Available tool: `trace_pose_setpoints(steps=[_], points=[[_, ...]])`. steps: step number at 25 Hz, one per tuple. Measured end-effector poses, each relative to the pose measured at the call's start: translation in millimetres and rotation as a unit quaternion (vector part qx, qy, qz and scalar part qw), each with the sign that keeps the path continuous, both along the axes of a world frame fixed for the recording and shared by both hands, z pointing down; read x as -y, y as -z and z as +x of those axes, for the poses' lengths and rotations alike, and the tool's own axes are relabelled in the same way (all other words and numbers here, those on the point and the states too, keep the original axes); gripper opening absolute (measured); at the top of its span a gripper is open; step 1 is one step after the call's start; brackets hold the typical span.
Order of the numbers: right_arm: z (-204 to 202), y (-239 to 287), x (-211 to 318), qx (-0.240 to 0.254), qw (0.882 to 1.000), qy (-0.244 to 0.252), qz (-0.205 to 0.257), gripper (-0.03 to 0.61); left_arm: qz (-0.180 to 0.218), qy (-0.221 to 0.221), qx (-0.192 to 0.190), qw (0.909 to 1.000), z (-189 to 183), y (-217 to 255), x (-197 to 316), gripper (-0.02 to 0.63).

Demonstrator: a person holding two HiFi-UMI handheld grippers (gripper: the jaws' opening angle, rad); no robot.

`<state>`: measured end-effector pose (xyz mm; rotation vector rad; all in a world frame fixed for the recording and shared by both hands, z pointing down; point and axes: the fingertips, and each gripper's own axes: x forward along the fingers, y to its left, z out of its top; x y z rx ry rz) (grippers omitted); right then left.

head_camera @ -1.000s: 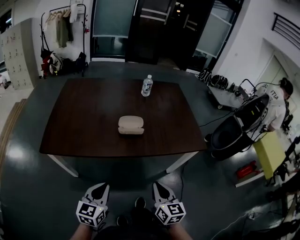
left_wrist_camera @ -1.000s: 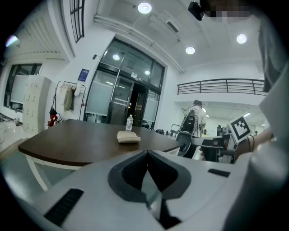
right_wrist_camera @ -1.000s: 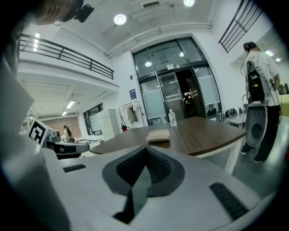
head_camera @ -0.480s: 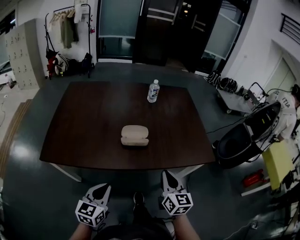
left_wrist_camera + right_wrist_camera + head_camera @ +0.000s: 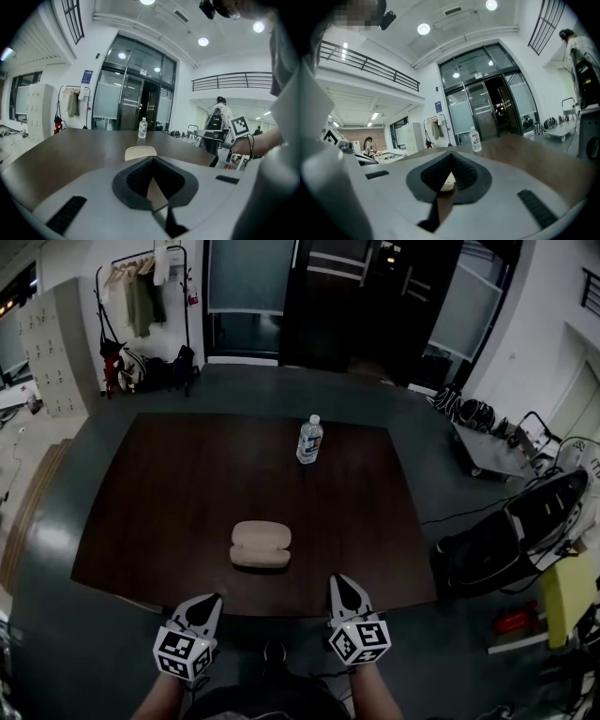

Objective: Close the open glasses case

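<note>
The glasses case (image 5: 261,545) lies flat on the dark counter (image 5: 159,493), towards its near edge and a little left of centre. It's pale beige with its long side across, and how far the lid gapes can't be told from above. In the left gripper view the glasses case (image 5: 139,152) peeks just over the jaw tips. In the right gripper view a pale sliver of the glasses case (image 5: 449,180) shows through the gap under the tips.

The left hand-held gripper (image 5: 210,599) hovers just off the near edge, near and left of the case, jaws pressed together on nothing. The right hand-held gripper (image 5: 339,579) pokes over the near edge to the case's right, jaws likewise together and empty. Only bare wood lies between them and the case.

Well beyond the case, at the far side, a water bottle (image 5: 309,439) stands upright, clear of the approach. Off the counter there's a coat rack (image 5: 141,296) and lockers (image 5: 52,357) far left, glass doors (image 5: 248,282) behind, and a dark scooter (image 5: 525,531) at right.
</note>
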<state>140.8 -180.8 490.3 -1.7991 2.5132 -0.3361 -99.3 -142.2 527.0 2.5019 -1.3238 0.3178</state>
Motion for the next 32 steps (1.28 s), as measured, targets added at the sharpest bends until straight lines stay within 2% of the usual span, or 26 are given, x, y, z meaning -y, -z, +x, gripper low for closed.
trace_pose_setpoints(steps=[7,11,16,26,32], points=[[19.2,-15.2,52.4,0.002,0.999,0.045,-0.015,-0.012,-0.023,0.020,0.025,0.9992,27.3,-22.9,56.2,0.009],[12.8,-10.9,80.4,-0.007,0.996,0.081,-0.028,-0.012,-0.039,0.031,0.039,0.9980,34.8,-21.8,85.9,0.009],[-6.4,-14.3,99.9,-0.003,0.994,0.099,-0.039,-0.012,-0.057,0.029,0.068,0.9956,35.0,-39.2,108.5,0.009],[-20.3,-22.7,146.4,-0.008,0.995,0.069,-0.070,-0.012,-0.105,-0.035,0.106,0.9882,33.1,-75.6,150.2,0.009],[-34.7,-19.1,166.2,-0.008,0.996,0.047,-0.075,-0.012,-0.122,-0.067,0.091,0.9861,31.6,-77.2,149.1,0.009]])
